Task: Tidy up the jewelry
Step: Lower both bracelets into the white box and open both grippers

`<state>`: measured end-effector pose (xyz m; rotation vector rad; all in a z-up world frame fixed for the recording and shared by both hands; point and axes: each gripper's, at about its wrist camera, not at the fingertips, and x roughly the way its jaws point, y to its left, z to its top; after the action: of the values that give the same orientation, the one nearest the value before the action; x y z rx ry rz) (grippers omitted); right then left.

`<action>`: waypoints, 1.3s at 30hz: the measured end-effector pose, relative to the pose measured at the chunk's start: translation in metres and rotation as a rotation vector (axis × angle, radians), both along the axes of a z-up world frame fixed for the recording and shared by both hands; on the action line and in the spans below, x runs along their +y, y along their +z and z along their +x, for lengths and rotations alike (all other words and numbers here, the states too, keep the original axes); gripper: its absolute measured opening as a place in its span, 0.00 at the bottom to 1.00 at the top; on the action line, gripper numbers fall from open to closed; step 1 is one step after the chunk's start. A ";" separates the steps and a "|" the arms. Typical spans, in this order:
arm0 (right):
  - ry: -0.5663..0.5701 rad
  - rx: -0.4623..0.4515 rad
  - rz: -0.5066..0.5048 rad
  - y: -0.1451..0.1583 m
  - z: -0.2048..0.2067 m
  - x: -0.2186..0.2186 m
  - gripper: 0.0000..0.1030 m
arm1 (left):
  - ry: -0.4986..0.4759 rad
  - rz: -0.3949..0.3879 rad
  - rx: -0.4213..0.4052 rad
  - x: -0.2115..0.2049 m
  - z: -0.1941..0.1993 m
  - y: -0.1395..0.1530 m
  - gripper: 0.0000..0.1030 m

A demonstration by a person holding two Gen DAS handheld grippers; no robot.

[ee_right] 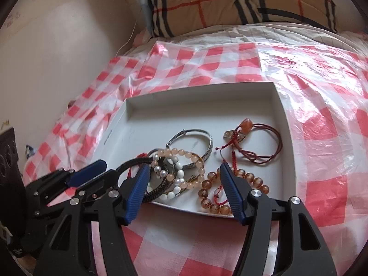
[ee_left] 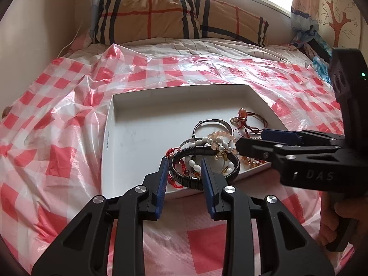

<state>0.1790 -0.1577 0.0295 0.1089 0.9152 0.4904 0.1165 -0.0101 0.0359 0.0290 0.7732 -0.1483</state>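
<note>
A shallow white tray (ee_left: 128,105) (ee_right: 283,115) on the bed holds a pile of bracelets. My left gripper (ee_left: 184,163) stands narrowly open over the tray's near edge, its fingers straddling part of a black braided bracelet (ee_left: 184,179) (ee_right: 158,189) without pressing on it. The right gripper (ee_right: 184,168) (ee_left: 251,140) is wide open above the pile, with pink beads (ee_right: 184,153) and white beads (ee_right: 174,189) between its fingers and amber beads (ee_right: 207,184) by its right finger. A silver bangle (ee_right: 207,138) and a red cord bracelet (ee_right: 264,138) lie farther back.
A crinkled red-and-white checked plastic sheet (ee_left: 57,119) covers the bed. A plaid pillow (ee_left: 161,16) lies at the head, under a window. A wall (ee_right: 57,46) runs along the left. A hand (ee_left: 340,225) holds the right gripper's handle at the lower right.
</note>
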 end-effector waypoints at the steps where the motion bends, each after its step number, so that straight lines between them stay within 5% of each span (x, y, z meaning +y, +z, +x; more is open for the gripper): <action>1: -0.001 -0.007 -0.019 -0.001 -0.001 0.001 0.65 | -0.008 0.020 -0.003 -0.003 -0.001 0.000 0.27; 10: -0.013 -0.017 -0.121 -0.011 -0.002 0.005 0.72 | 0.027 0.101 0.009 -0.007 0.023 -0.015 0.32; 18: 0.110 -0.007 -0.104 -0.005 -0.010 0.014 0.72 | 0.083 0.027 0.036 0.012 0.031 -0.015 0.37; 25: 0.012 -0.044 -0.232 -0.016 -0.003 0.018 0.75 | 0.145 0.004 -0.036 0.022 0.025 0.001 0.49; 29: 0.068 -0.018 -0.062 -0.005 -0.006 0.009 0.76 | 0.199 -0.039 -0.053 0.038 0.024 0.007 0.51; 32: 0.061 -0.048 -0.069 0.004 -0.009 0.007 0.76 | 0.235 -0.082 -0.052 0.049 0.023 0.009 0.53; 39: 0.045 0.029 -0.044 -0.007 -0.002 0.004 0.77 | 0.219 -0.046 -0.038 0.042 0.022 0.005 0.59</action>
<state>0.1770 -0.1537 0.0224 0.0553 0.9585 0.5116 0.1380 0.0322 0.0409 -0.0962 0.7293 0.0426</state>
